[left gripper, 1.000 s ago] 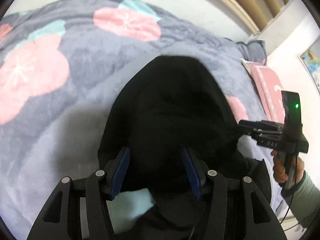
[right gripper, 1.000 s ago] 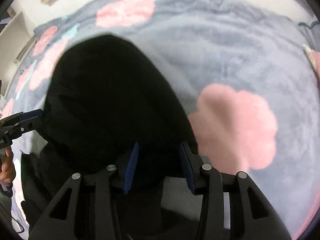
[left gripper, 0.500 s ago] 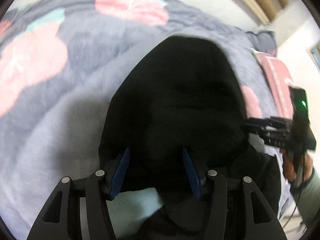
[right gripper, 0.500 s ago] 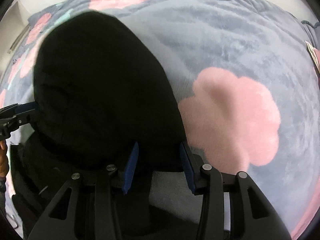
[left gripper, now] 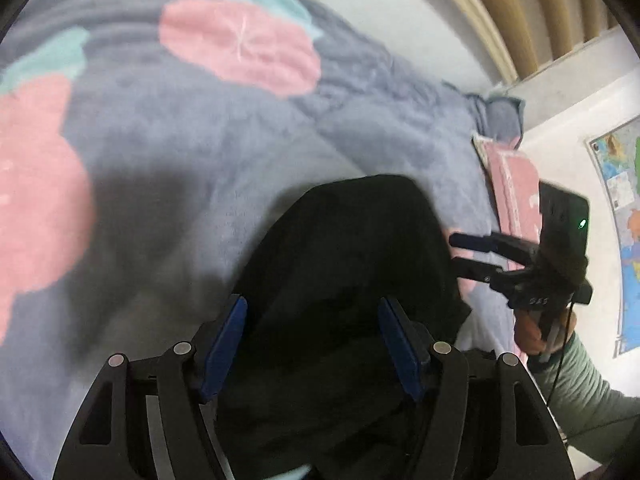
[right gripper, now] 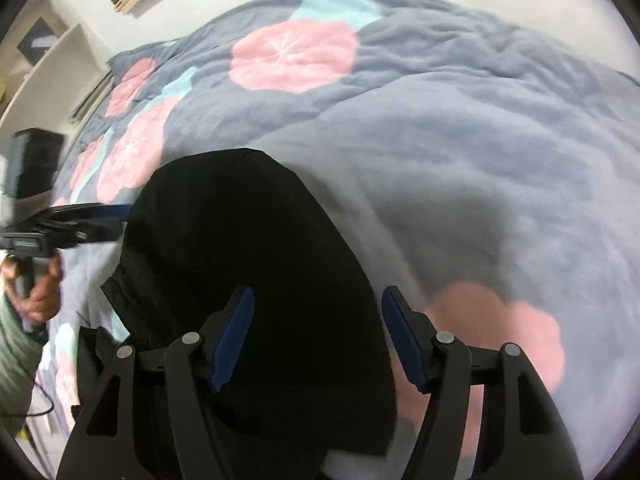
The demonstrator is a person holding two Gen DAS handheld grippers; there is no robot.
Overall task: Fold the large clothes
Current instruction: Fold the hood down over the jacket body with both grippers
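A black garment (left gripper: 344,264) lies bunched on a grey blanket (left gripper: 168,140) with pink flowers; it also shows in the right wrist view (right gripper: 240,264). My left gripper (left gripper: 312,340) is open, lifted above the garment's near edge, with nothing between its blue pads. My right gripper (right gripper: 316,332) is open above the garment's right edge, also empty. In the left wrist view the right gripper (left gripper: 472,252) sits just right of the garment with its fingers apart. In the right wrist view the left gripper (right gripper: 100,220) sits at the garment's left edge.
The grey blanket (right gripper: 460,140) covers the bed all around. A pink pillow (left gripper: 512,184) lies at the bed's right side by a white wall with a map (left gripper: 624,216). Shelves (right gripper: 52,64) stand at the far left in the right wrist view.
Both grippers have opened wider and pulled up and back from the garment. The garment now lies lower and smaller in both views, let go on the blanket.
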